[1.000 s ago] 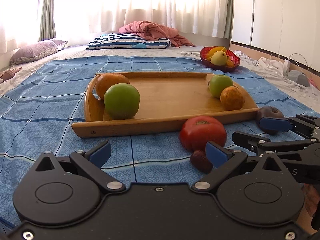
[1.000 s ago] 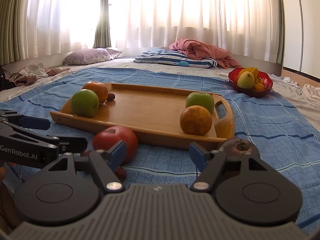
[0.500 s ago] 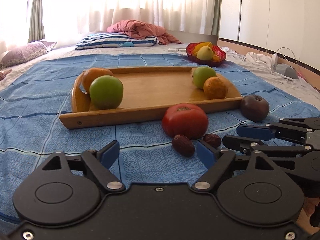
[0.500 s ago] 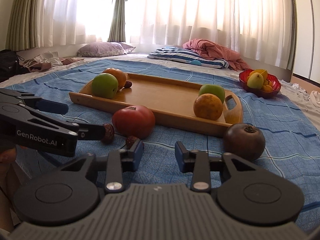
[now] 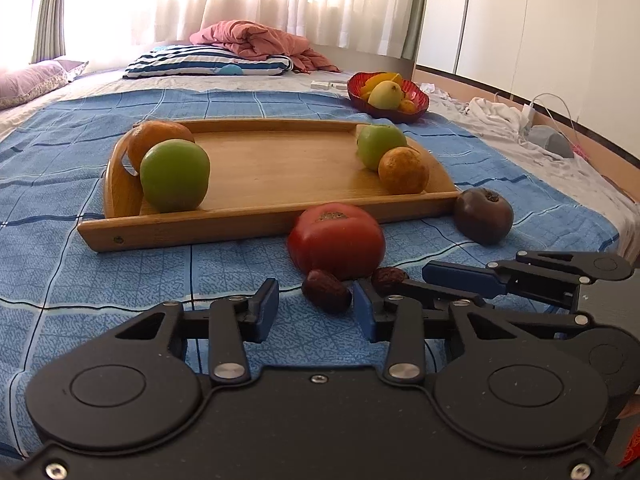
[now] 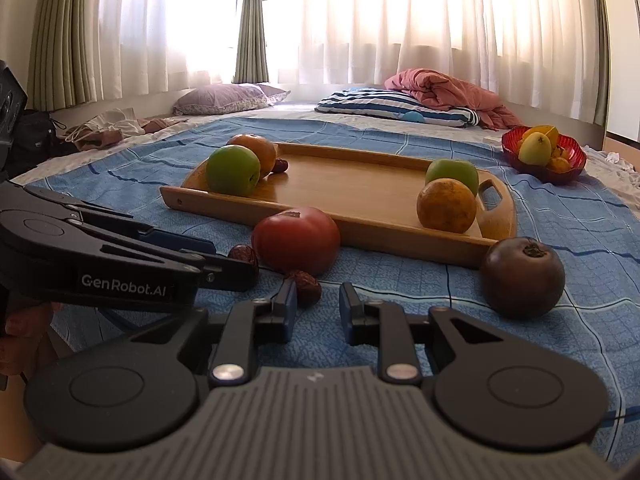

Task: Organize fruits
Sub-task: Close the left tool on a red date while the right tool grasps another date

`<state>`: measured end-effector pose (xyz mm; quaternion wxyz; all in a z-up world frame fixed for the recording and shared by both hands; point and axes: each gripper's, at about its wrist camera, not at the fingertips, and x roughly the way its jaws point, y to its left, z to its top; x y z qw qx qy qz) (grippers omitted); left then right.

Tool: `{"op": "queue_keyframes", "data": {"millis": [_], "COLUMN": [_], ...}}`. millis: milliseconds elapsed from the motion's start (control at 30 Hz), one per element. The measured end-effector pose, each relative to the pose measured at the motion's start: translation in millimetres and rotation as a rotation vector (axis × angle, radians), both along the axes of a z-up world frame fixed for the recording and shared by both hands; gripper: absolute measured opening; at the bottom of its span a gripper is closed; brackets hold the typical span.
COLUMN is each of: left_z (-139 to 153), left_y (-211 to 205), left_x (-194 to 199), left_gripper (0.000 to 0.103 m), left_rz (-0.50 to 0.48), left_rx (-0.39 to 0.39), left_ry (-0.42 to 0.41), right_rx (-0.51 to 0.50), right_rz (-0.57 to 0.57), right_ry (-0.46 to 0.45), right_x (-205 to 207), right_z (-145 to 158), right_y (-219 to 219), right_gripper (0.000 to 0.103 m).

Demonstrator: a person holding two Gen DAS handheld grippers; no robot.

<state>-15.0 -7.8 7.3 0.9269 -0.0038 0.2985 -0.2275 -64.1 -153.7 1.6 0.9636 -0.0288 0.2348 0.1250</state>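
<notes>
Now left gripper (image 5: 316, 306) closing, gap remains, empty — date (image 5: 326, 290) just ahead; right gripper (image 6: 318, 312) nearly closed, empty

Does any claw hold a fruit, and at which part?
Nothing is held: left claw and right claw have just been closing, but their pads press no fruit.

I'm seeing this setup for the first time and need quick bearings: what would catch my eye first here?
A wooden tray sits on the blue checked blanket, with a green apple and an orange at each end. In front of it lies a big red tomato, with a dark round fruit to its right and two small brown dates nearer the grippers. A red bowl of fruit stands beyond the tray's right end.
</notes>
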Motion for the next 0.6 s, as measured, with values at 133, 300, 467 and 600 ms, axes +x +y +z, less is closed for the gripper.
{"op": "queue_keyframes", "data": {"millis": [133, 300, 467, 600], "left_z": [2.6, 2.6, 8.6, 13.2], "left_y": [3.0, 0.0, -0.5, -0.6], "left_x": [6.6, 5.1, -1.4, -4.1], "left_gripper": [0.038, 0.027, 0.026, 0.026], "left_rz": [-0.017, -0.033, -0.027, -0.008], "left_rx": [-0.034, -0.007, 0.033, 0.070], "left_ry": [0.025, 0.021, -0.033, -0.077], "right_rx": [-0.005, -0.020, -0.027, -0.024], "right_rz": [0.003, 0.017, 0.030, 0.036], "right_ry": [-0.001, -0.004, 0.000, -0.001], "right_x": [1.1, 1.0, 2.5, 4.5], "right_z": [0.2, -0.1, -0.6, -0.5], "right_y": [-0.5, 2.2, 4.8, 6.2], "right_gripper": [0.031, 0.031, 0.032, 0.033]}}
